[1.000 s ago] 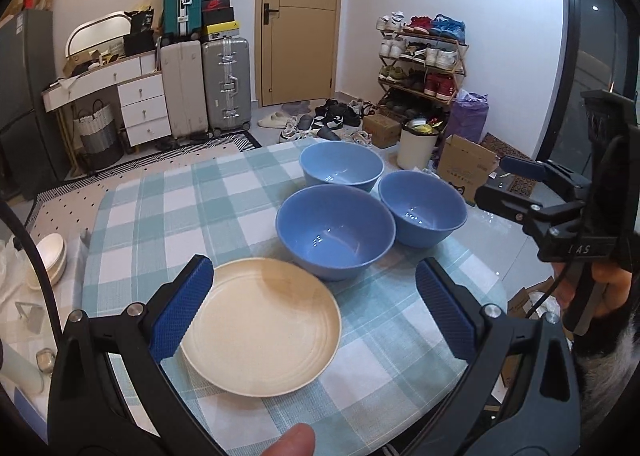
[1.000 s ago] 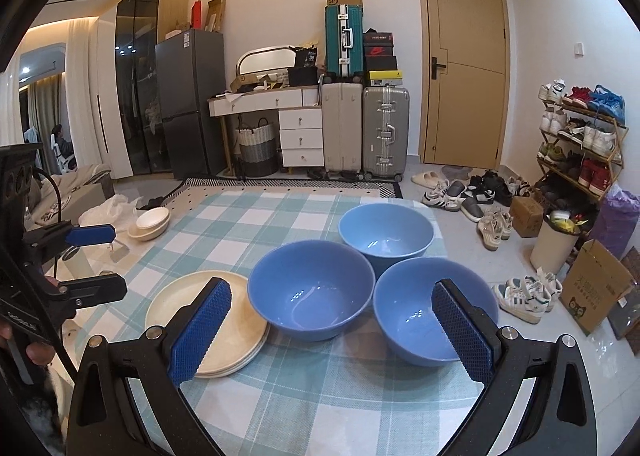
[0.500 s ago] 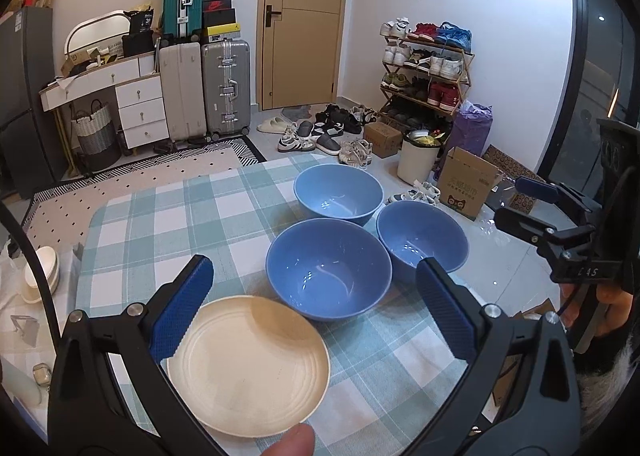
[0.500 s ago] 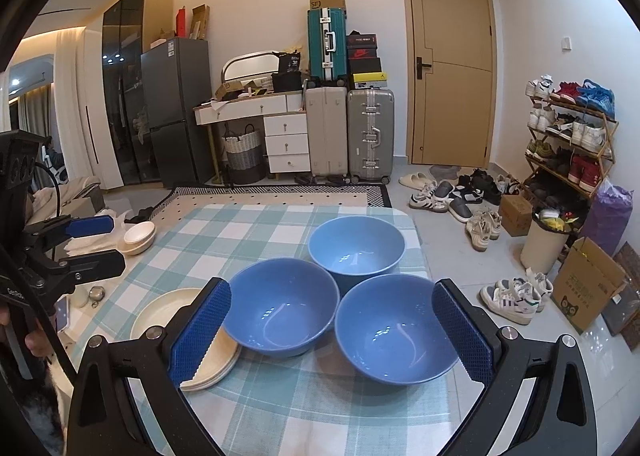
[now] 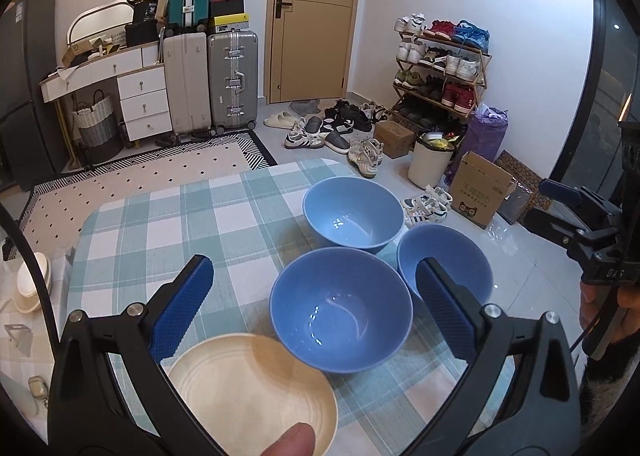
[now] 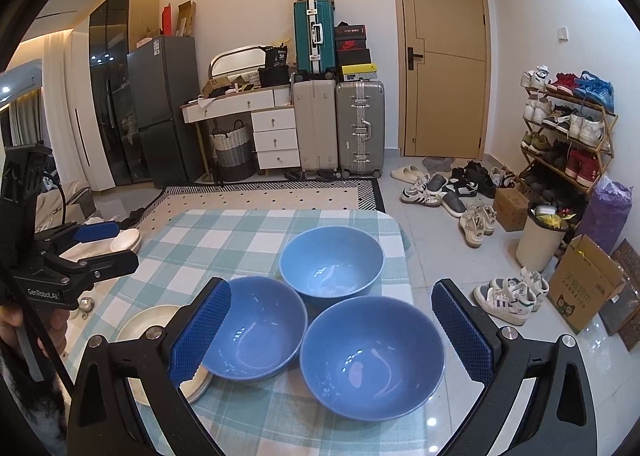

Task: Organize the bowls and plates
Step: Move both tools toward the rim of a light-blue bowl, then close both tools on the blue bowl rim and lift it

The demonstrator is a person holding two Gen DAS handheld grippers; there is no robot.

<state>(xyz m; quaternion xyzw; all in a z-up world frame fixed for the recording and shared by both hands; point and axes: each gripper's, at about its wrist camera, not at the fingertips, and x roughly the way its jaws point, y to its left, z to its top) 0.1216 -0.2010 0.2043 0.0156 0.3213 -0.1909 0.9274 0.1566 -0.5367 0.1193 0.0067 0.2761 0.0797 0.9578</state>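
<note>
On the left of the worktop (image 6: 208,240), covered in a green-and-white check cloth, lies the cream plate (image 5: 248,396); from the right wrist view it looks like a small stack of plates (image 6: 152,328), though we cannot count them. Our left gripper (image 5: 314,308) hangs above this corner with its jaws spread wide and nothing between them, the plate just below its left finger. A fingertip (image 5: 294,440) shows at the bottom edge of that view.

Moving right, three blue bowls sit in a tight cluster, all upright and empty: the near-left bowl (image 6: 252,330) with its wall touching or overlapping the plate rim, the far bowl (image 6: 331,260) behind, and the near-right bowl (image 6: 372,356) close to the worktop's right edge. Our right gripper (image 6: 330,332) hovers over the two near bowls, jaws likewise spread and holding nothing.

We judge the step in hand to be the first pick, most likely nesting the bowls into one stack. To do it well we would bring the right jaws down astride the rim of the near-right bowl, one finger inside and one outside the wall, and pinch firmly, since a smooth curved wall can slip. We would lift straight up before moving sideways, because the neighbours stand so close that a slanted lift would knock them. Then we would centre it over the near-left bowl and lower it level. The left gripper can steady the receiving bowl, and should keep clear of the plate so it does not slide off the edge
</note>
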